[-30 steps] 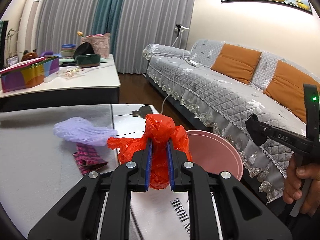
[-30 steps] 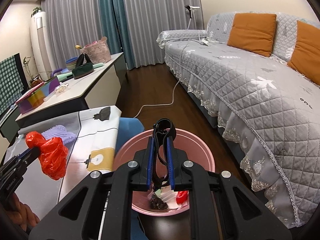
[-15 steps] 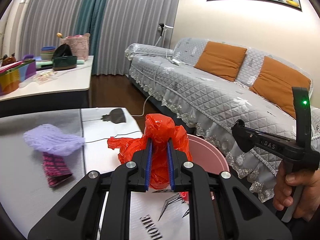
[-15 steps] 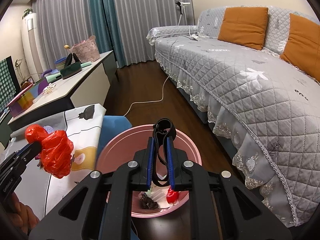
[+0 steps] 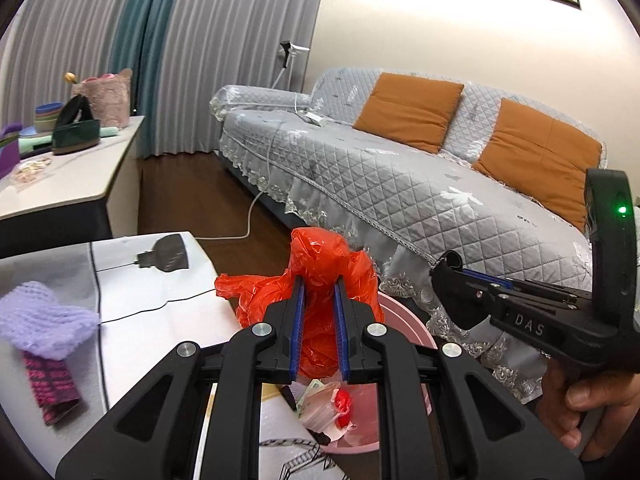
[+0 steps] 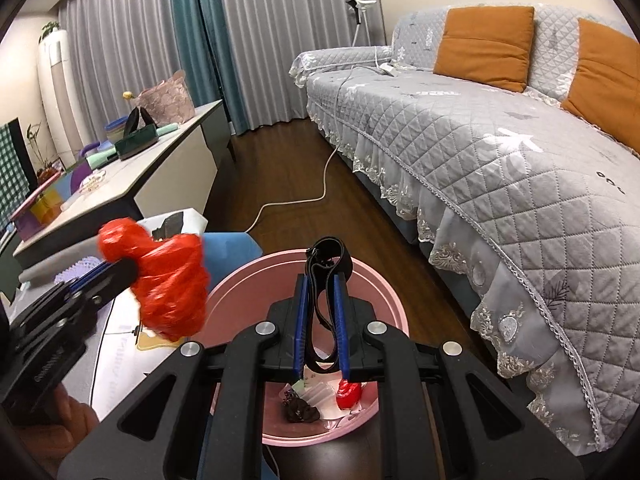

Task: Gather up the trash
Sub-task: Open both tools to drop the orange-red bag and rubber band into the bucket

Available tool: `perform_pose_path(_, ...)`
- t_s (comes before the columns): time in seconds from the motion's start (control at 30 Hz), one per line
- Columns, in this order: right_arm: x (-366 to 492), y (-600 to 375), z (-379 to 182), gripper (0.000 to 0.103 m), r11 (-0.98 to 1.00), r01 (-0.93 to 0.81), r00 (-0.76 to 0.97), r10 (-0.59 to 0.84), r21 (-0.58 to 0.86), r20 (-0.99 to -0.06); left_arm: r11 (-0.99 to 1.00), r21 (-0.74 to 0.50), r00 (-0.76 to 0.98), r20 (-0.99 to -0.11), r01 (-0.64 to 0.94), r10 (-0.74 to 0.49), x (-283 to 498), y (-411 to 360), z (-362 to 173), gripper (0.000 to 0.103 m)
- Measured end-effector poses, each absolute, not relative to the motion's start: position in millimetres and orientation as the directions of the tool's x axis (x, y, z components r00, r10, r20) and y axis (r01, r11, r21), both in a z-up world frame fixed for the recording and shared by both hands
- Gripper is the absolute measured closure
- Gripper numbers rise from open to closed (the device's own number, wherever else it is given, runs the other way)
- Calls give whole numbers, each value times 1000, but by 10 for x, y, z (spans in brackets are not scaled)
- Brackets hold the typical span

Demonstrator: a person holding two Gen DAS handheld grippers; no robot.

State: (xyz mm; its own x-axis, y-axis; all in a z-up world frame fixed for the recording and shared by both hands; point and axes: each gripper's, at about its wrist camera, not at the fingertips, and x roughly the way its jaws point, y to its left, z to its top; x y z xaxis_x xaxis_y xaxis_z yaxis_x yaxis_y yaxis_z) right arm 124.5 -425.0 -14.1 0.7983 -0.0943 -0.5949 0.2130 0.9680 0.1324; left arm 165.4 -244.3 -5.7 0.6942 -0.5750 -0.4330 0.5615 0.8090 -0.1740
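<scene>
A crumpled, glossy red plastic bag is clamped between the left gripper's blue pads above the near-left rim of a round pink bin, over which a looped black strap is pinched by the right gripper.

The white table bears a purple mesh wad atop a magenta patterned packet — nothing more discernible.

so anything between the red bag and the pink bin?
Nothing visible. The left gripper holds the red plastic bag beside the pink bin rim, gap clear. The right gripper holds a black strap over the bin mouth, possibly crowding the drop.
</scene>
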Motion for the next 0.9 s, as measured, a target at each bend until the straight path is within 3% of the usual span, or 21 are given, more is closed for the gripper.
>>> perform_pose_path(0.63,1390,-4209,-263,89,973,214,778,-116,86,-618,780,-204,625,-496,591,-603,1860,-2686,-274,89)
perform_pose_path(0.73,1403,-4215,-282,82,973,218,773,-122,80,-623,783,-207,617,-512,587,-598,1892,-2692,-308,84)
perform_pose_path(0.8,1411,-4226,-295,71,970,229,767,-133,75,-627,791,-211,614,-528,574,-587,1924,-2686,-341,59)
perform_pose_path(0.9,1404,-4248,-298,53,968,242,766,-145,72,-626,794,-236,619,-518,560,-590,1932,-2619,-346,58)
